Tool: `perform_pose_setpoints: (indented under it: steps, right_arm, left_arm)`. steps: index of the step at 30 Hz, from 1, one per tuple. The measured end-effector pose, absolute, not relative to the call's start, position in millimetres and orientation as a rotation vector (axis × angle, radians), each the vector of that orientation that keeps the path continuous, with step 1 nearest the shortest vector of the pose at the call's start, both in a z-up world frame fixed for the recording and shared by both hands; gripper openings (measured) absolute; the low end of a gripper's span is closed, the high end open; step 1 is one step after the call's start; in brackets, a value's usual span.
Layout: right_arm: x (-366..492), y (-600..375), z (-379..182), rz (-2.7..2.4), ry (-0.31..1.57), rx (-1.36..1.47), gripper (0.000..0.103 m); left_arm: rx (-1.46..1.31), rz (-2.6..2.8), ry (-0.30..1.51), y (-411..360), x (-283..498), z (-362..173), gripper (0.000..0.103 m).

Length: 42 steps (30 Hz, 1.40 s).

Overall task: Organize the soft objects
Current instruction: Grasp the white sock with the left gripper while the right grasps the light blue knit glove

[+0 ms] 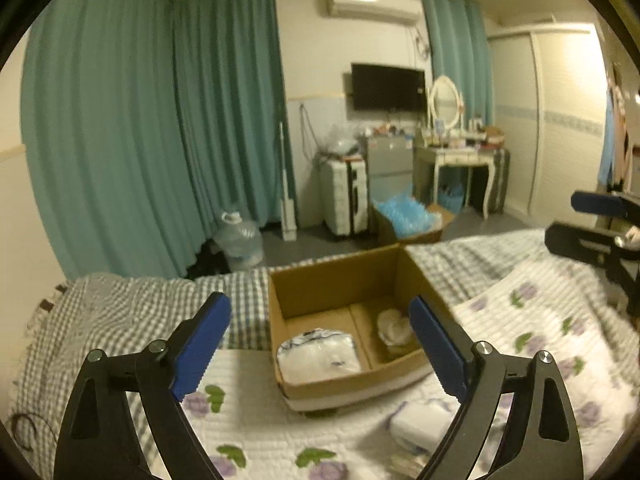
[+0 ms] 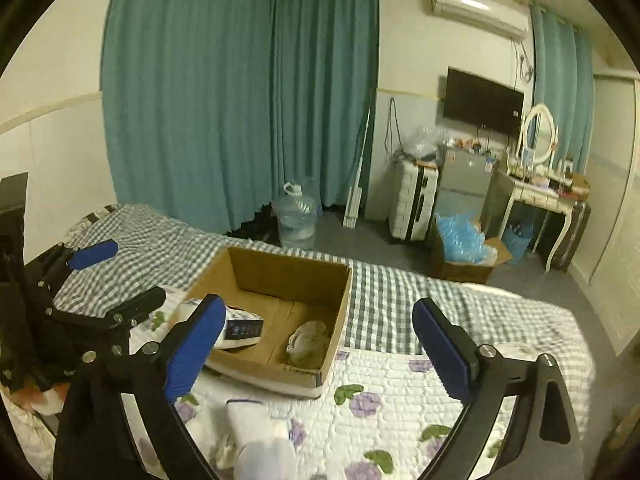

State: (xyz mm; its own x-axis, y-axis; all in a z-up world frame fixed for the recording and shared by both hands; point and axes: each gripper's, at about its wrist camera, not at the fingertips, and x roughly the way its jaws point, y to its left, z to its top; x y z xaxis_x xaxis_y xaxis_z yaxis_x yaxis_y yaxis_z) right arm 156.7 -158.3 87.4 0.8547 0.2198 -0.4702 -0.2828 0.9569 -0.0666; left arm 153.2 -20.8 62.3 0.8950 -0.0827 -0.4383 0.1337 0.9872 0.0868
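Note:
An open cardboard box (image 1: 336, 280) (image 2: 280, 272) sits on the bed. It holds a white plastic-wrapped pack (image 1: 318, 354) (image 2: 240, 326) on its left side and a crumpled beige cloth (image 1: 394, 326) (image 2: 308, 340) on its right side. My left gripper (image 1: 320, 354) is open and empty, held above the box front; it also shows in the right wrist view (image 2: 116, 276). My right gripper (image 2: 320, 354) is open and empty, to the right of the box; it also shows in the left wrist view (image 1: 592, 220). More white soft items (image 1: 424, 424) (image 2: 260, 432) lie on the floral quilt (image 1: 280, 432) in front of the box.
The bed has a checked sheet (image 1: 120, 308) beyond the quilt. On the floor beyond stand a water jug (image 2: 298, 216), a suitcase (image 2: 412, 204), a box of blue bags (image 2: 464, 248) and a dressing table (image 2: 540, 200). Teal curtains (image 2: 240, 100) hang behind.

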Motion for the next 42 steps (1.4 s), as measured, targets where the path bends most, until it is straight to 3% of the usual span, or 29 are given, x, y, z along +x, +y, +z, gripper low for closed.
perform_pose_setpoints:
  steps: [5, 10, 23, 32, 35, 37, 39, 41, 42]
  right_arm:
    - [112.5, -155.2, 96.1, 0.275, 0.466, -0.163, 0.102]
    - [91.1, -152.8, 54.4, 0.306, 0.534, -0.154, 0.102]
    - [136.9, -147.9, -108.8, 0.309, 0.833, -0.074, 0.102]
    - [153.2, -148.6, -141.8, 0.267, 0.913, -0.052, 0.101]
    - [153.5, -148.0, -144.7, 0.294, 0.929, -0.026, 0.087]
    - [151.0, -147.5, -143.8, 0.319, 0.927, -0.01, 0.07]
    - [148.2, -147.0, -143.0, 0.326, 0.923, -0.005, 0.066]
    - [145.4, -147.2, -142.2, 0.319, 0.912, -0.008, 0.06]
    - [143.5, -148.0, -140.5, 0.316, 0.902, -0.004, 0.059]
  left_arm:
    - [0.067, -0.116, 0.444, -13.2, 116.4, 79.4, 0.093]
    - [0.024, -0.093, 0.453, -10.6, 91.5, 62.0, 0.093]
    - [0.028, -0.032, 0.682, -6.3, 107.1, -74.3, 0.093]
    - [-0.004, -0.105, 0.806, -11.0, 117.4, -119.3, 0.093]
    - [0.015, -0.141, 0.829, -18.3, 118.7, -126.0, 0.091]
    - [0.059, -0.141, 0.846, -25.5, 118.3, -132.0, 0.09]
    - [0.059, -0.146, 0.867, -28.4, 117.6, -136.4, 0.076]
    - [0.052, -0.162, 0.872, -28.9, 117.3, -137.5, 0.069]
    - [0.053, -0.168, 0.878, -29.4, 117.4, -138.7, 0.06]
